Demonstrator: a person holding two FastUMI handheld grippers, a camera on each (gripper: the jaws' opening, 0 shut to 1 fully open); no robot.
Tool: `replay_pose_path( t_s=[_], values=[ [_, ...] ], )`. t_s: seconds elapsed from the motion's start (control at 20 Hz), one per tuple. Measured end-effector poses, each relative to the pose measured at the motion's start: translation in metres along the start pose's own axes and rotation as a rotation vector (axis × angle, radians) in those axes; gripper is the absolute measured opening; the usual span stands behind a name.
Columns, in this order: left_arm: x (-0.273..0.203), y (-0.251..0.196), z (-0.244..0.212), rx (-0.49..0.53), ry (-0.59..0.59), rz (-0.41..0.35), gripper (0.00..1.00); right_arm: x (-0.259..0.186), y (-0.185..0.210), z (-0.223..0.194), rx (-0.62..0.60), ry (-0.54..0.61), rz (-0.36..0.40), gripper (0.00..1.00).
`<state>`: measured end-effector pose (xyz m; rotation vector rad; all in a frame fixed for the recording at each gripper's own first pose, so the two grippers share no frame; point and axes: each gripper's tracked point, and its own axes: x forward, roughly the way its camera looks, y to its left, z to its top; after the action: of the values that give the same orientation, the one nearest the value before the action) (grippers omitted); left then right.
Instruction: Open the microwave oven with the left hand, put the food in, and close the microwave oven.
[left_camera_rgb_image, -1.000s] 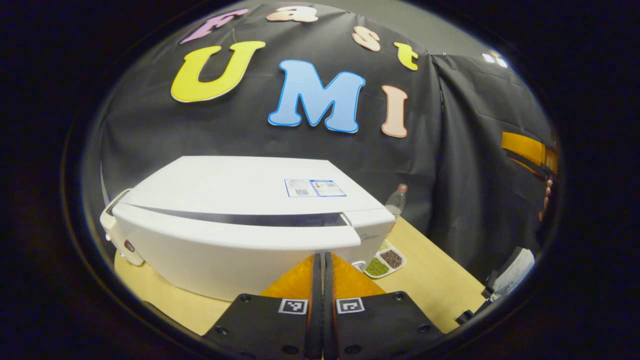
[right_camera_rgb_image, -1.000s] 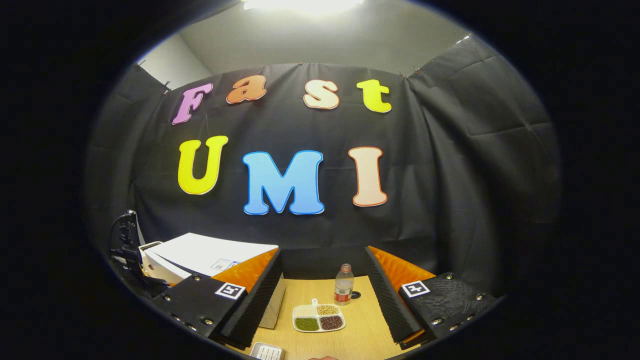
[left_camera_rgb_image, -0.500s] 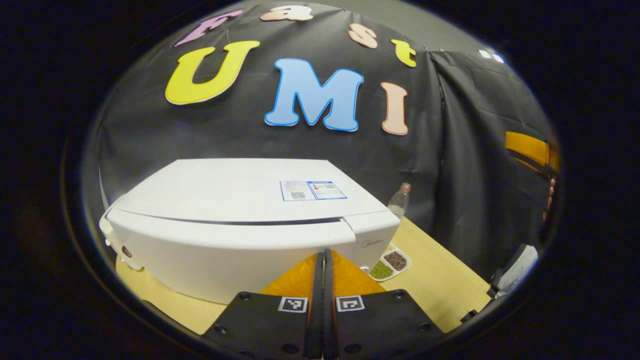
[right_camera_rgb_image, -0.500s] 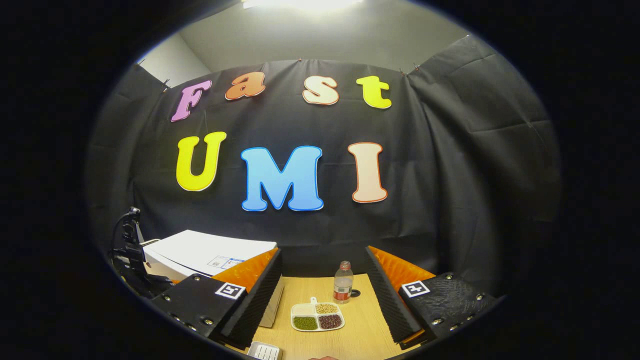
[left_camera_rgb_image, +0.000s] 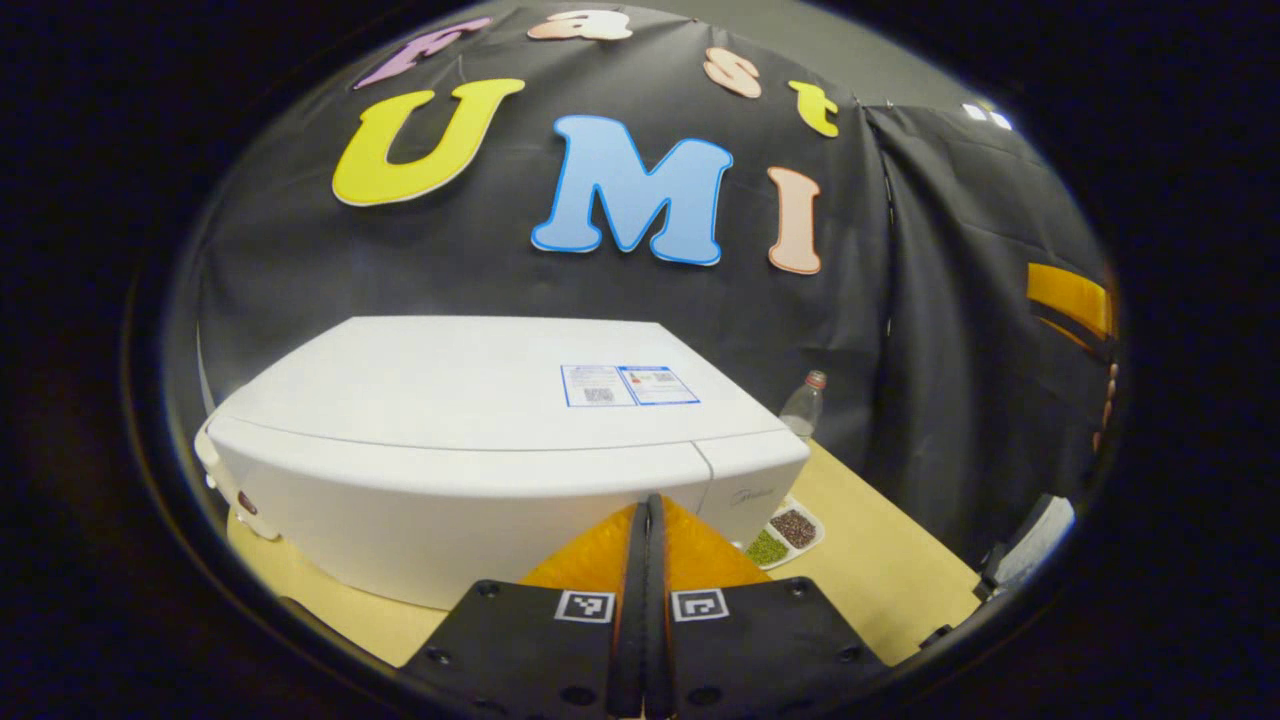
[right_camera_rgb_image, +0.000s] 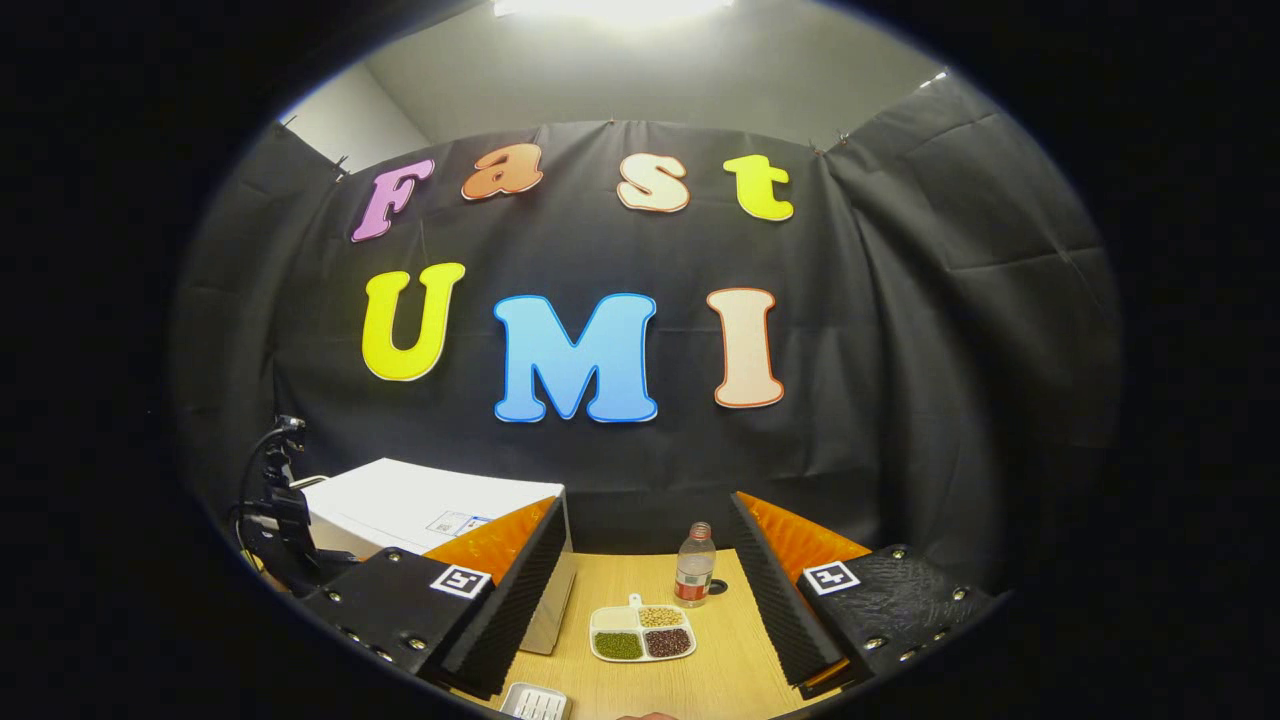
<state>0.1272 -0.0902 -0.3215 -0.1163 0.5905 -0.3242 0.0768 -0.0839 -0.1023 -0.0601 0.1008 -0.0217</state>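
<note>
Left gripper (left_camera_rgb_image: 646, 510): I saw its two fingers pressed flat together with no gap and nothing between them, their tips right at the lower front of the microwave door; I could not tell whether they touched it.
Microwave oven (left_camera_rgb_image: 480, 420): white, standing on the left part of the wooden table (left_camera_rgb_image: 880, 570), its door flush with the body, so it looked closed. A paper label (left_camera_rgb_image: 628, 385) lay on its top, toward the right.
Microwave in the right gripper view (right_camera_rgb_image: 420, 505): I saw its top and right side at the left, partly behind my right gripper's left finger.
Right gripper (right_camera_rgb_image: 645, 600): fingers spread wide, empty, held above the near part of the table.
Food tray (right_camera_rgb_image: 642, 637): a white divided dish with green, dark, tan and pale portions, lying on the table to the right of the microwave, between my right gripper's fingers as seen. In the left gripper view it peeked out just right of the oven's front corner (left_camera_rgb_image: 782, 536).
Bottle (right_camera_rgb_image: 692, 578): clear plastic with a red label, upright, just beyond the tray near the far cloth wall.
Left gripper seen from the right (right_camera_rgb_image: 275, 515): dark body with cables, at the microwave's front, far left.
Small white object (right_camera_rgb_image: 535, 705): at the near table edge; I could not tell what it was.
</note>
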Motion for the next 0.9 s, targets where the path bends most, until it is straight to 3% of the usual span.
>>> replay_pose_path(
  t_s=[0.1,0.3,0.45,0.55,0.65,0.75,0.8,0.9],
  values=[
    [-0.008,0.008,0.009,0.020,-0.018,0.031,0.07,-0.002,0.007,0.002,0.005,0.000,0.008,0.98],
    [-0.054,0.024,0.071,0.018,-0.178,0.066,0.08,-0.003,0.029,0.015,0.032,-0.015,0.022,0.98],
    [-0.110,0.047,0.116,0.063,-0.271,0.134,0.41,-0.003,0.054,0.032,0.062,-0.031,0.053,0.97],
    [-0.143,0.061,0.152,0.103,-0.344,0.196,0.89,-0.006,0.073,0.048,0.055,-0.051,0.081,0.98],
    [-0.178,0.067,0.181,0.125,-0.395,0.245,0.99,-0.010,0.086,0.064,0.051,-0.062,0.094,0.98],
    [-0.211,0.069,0.211,0.104,-0.449,0.258,0.94,-0.016,0.099,0.078,0.055,-0.068,0.102,0.98],
    [-0.227,0.068,0.226,0.085,-0.479,0.256,0.96,-0.019,0.104,0.084,0.053,-0.077,0.101,0.94],
    [-0.249,0.069,0.243,0.060,-0.523,0.244,0.97,-0.025,0.113,0.095,0.046,-0.097,0.100,0.98]
  ],
)
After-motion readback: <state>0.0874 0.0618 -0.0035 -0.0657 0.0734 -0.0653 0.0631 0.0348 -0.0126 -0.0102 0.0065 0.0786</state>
